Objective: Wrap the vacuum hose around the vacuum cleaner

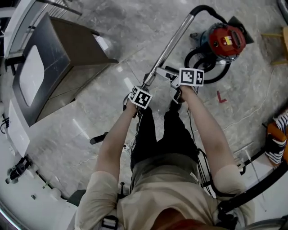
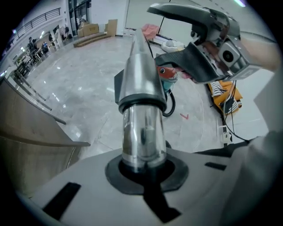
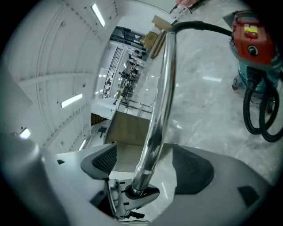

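Note:
The red vacuum cleaner (image 1: 226,40) stands on the marble floor at the upper right, with its black hose (image 1: 204,7) arching from it to the chrome wand (image 1: 173,42). More hose (image 3: 246,106) lies looped beside the body. My left gripper (image 2: 143,172) points down and is shut on the wand's lower end (image 2: 141,88). My right gripper (image 3: 146,163) is open, and the wand (image 3: 161,88) passes between its dark pads (image 3: 192,170) without being pressed. In the head view the left gripper (image 1: 143,90) and right gripper (image 1: 158,72) sit close together at the wand's near end.
A wooden cabinet (image 1: 67,58) stands to the left, by a white counter (image 1: 13,121). A red L mark (image 1: 221,96) is on the floor near the vacuum. Thin cables trail right. A striped and orange bundle (image 1: 276,137) sits at the right edge.

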The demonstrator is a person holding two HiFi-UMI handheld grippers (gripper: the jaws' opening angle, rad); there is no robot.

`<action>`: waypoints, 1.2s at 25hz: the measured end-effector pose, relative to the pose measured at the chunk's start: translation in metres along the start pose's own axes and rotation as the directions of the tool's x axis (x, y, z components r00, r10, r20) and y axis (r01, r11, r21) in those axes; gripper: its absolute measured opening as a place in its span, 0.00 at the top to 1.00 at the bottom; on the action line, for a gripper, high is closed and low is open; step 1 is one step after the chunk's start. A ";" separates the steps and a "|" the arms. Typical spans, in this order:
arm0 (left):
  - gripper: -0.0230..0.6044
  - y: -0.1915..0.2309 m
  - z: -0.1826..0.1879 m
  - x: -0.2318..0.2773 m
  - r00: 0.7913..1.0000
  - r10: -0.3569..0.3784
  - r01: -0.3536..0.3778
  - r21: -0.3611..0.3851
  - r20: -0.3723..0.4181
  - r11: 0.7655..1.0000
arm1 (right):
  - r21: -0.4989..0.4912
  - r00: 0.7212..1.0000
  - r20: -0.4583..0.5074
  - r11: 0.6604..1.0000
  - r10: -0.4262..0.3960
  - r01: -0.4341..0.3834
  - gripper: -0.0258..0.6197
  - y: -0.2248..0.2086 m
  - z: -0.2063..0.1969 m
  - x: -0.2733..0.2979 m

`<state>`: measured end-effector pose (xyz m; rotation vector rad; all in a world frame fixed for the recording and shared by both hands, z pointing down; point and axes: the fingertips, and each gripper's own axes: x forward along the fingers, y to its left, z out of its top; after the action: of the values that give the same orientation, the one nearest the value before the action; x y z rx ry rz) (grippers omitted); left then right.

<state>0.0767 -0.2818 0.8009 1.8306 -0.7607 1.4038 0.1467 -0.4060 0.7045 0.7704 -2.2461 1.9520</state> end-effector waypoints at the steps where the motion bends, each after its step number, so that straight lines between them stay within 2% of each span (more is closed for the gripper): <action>1: 0.94 0.001 0.000 -0.001 1.000 -0.010 0.010 0.007 0.006 1.000 | -0.012 1.000 -0.005 1.000 -0.016 0.016 0.39 0.002 -0.003 0.012; 3: 0.94 0.002 0.000 -0.001 0.999 -0.031 0.030 0.017 0.020 0.999 | -0.017 0.999 0.006 0.998 -0.052 0.052 0.39 0.003 -0.006 0.034; 5: 0.93 0.002 -0.002 -0.001 0.997 -0.063 0.062 0.024 0.033 0.998 | 0.031 0.995 0.060 0.997 -0.076 0.074 0.39 0.001 -0.003 0.052; 8: 0.93 0.007 -0.015 -0.004 0.992 -0.118 0.117 0.029 0.034 0.993 | 0.179 0.985 0.164 0.984 -0.049 0.019 0.39 0.002 -0.004 0.083; 11: 0.93 0.014 -0.038 -0.009 0.984 -0.176 0.175 0.014 0.035 0.984 | 0.215 0.990 0.141 0.977 -0.013 -0.018 0.42 0.006 -0.028 0.123; 13: 0.92 0.022 -0.045 -0.009 0.975 -0.215 0.215 0.006 0.057 0.977 | 0.192 0.990 0.133 0.981 -0.056 0.030 0.64 0.000 -0.036 0.140; 14: 0.92 0.026 -0.047 -0.009 0.970 -0.234 0.234 0.013 0.071 0.972 | 0.184 0.988 0.133 0.981 -0.084 0.059 0.83 -0.005 -0.038 0.146; 17: 0.88 0.036 -0.059 -0.003 0.963 -0.256 0.246 0.110 0.085 0.963 | 0.174 0.983 0.126 0.979 -0.133 0.110 0.86 -0.012 -0.045 0.162; 19: 0.81 0.044 -0.069 0.003 0.969 -0.234 0.217 0.171 0.082 0.961 | 0.163 0.976 0.135 0.976 -0.169 0.146 0.86 -0.019 -0.047 0.165; 20: 0.75 0.049 -0.074 0.004 0.971 -0.225 0.207 0.176 0.086 0.962 | 0.155 0.971 0.147 0.974 -0.191 0.168 0.86 -0.024 -0.044 0.165; 21: 0.71 0.055 -0.079 0.003 0.970 -0.224 0.206 0.164 0.097 0.965 | 0.146 0.964 0.159 0.971 -0.213 0.191 0.87 -0.029 -0.039 0.163; 24: 0.45 0.081 -0.095 -0.011 0.957 -0.240 0.232 0.067 0.161 0.970 | 0.106 0.948 0.173 0.962 -0.266 0.250 0.87 -0.043 -0.019 0.158; 26: 0.42 0.101 -0.114 -0.027 0.950 -0.233 0.241 -0.015 0.205 0.970 | 0.076 0.943 0.159 0.956 -0.292 0.283 0.87 -0.052 -0.010 0.160; 30: 0.42 0.143 -0.163 -0.054 0.947 -0.145 0.198 -0.166 0.286 0.966 | 0.022 0.922 0.141 0.933 -0.360 0.360 0.86 -0.078 0.004 0.150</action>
<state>-0.1404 -0.2313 0.8012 1.9062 -0.8196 0.9433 0.0482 -0.4634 0.8299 1.2572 -1.9941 1.7653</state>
